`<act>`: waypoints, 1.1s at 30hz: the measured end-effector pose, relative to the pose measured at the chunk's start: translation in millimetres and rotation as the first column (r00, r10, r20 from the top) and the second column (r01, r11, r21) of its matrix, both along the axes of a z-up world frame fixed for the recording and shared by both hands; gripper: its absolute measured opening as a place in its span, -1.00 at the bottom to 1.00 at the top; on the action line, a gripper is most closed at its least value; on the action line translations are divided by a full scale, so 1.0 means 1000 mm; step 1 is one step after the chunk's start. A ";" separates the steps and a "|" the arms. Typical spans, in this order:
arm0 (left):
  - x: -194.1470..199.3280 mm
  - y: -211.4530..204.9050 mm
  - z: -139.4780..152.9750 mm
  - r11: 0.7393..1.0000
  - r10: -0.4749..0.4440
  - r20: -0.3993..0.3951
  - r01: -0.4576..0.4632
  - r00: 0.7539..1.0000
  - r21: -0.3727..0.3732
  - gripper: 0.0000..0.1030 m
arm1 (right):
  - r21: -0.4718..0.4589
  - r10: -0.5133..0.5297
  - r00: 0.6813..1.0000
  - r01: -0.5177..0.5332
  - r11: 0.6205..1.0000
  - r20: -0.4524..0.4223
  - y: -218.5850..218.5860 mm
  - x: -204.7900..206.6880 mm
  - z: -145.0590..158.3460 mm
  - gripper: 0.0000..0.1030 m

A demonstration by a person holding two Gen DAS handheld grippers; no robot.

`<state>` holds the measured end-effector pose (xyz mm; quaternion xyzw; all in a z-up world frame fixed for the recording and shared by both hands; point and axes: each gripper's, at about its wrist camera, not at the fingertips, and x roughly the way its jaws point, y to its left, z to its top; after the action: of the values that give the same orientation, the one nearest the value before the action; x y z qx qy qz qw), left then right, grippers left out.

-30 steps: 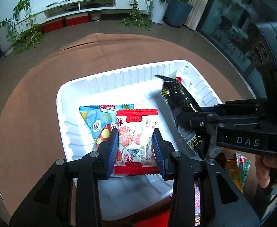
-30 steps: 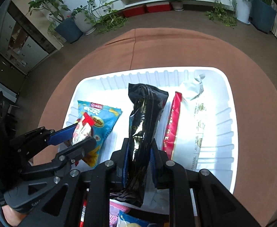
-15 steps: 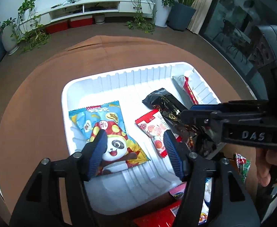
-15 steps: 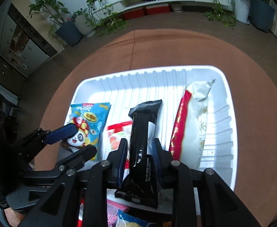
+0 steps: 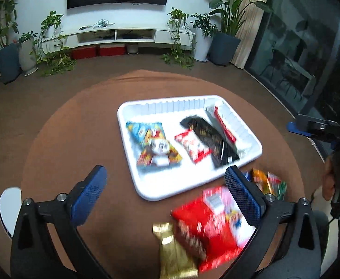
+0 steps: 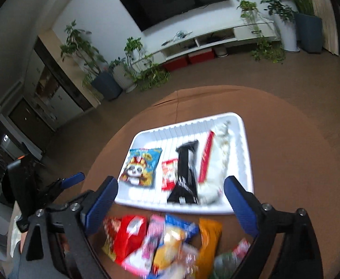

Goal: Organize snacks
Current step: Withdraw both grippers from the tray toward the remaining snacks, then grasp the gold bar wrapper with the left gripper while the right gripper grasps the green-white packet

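I have both grippers lifted above the near edge of the round brown tabletop (image 5: pixel 77 139). My left gripper (image 5: pixel 167 195) has its fingers spread wide and holding nothing; my right gripper (image 6: pixel 170 200) is released the same way. The white tray (image 5: pixel 132 169) sits toward the middle of the tabletop with four snacks laid side by side: a blue panda packet (image 5: pixel 155 145), a small red-and-white packet (image 5: pixel 192 146), a long black packet (image 5: pixel 210 137) and a white-and-red packet (image 6: pixel 216 160) nearest the tray's right wall. A blurred heap of loose snacks (image 6: pixel 163 239) lies by the near edge, just in front of the tray.
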<state>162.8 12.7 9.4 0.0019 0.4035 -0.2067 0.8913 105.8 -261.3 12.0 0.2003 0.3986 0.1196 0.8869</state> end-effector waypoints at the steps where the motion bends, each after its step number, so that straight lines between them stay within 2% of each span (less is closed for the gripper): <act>1: -0.011 0.007 -0.003 1.000 0.014 -0.007 -0.014 1.000 -0.002 1.00 | 0.009 -0.006 1.000 0.006 1.000 0.000 -0.002 -0.009 -0.002 0.84; 6: -0.051 0.031 -0.026 0.997 0.066 -0.051 -0.068 0.997 -0.043 1.00 | 0.073 -0.058 0.998 0.060 0.996 -0.038 -0.013 -0.067 -0.030 0.84; 9: -0.072 0.043 -0.044 0.992 0.106 -0.104 -0.113 0.989 -0.063 0.99 | 0.108 -0.096 0.993 0.103 0.989 -0.073 -0.016 -0.096 -0.048 0.84; 13: -0.079 0.043 -0.068 0.991 0.132 -0.188 -0.133 0.973 0.009 0.99 | 0.070 -0.116 0.988 0.123 0.990 -0.100 -0.012 -0.113 -0.060 0.81; 15: -0.081 0.042 -0.072 0.992 0.124 -0.195 -0.121 0.973 0.025 0.99 | 0.043 -0.121 0.986 0.126 0.991 -0.116 -0.010 -0.116 -0.063 0.70; 17: -0.083 0.034 -0.072 0.994 0.101 -0.189 -0.089 0.977 0.071 0.99 | 0.018 -0.137 0.981 0.141 0.990 -0.134 -0.011 -0.118 -0.066 0.62; 23: -0.074 0.012 -0.082 0.982 0.042 -0.212 -0.001 0.976 0.189 0.99 | -0.067 -0.169 0.972 0.160 0.985 -0.162 -0.012 -0.120 -0.072 0.61; 33: -0.049 -0.001 -0.089 0.966 0.007 -0.240 0.055 0.971 0.251 0.96 | -0.110 -0.175 0.964 0.155 0.982 -0.202 -0.010 -0.115 -0.078 0.62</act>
<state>114.0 11.7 -79.8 0.0969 0.5311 -0.1626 0.8259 -8.8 -271.0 -66.0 0.2029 0.4775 0.0047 0.8549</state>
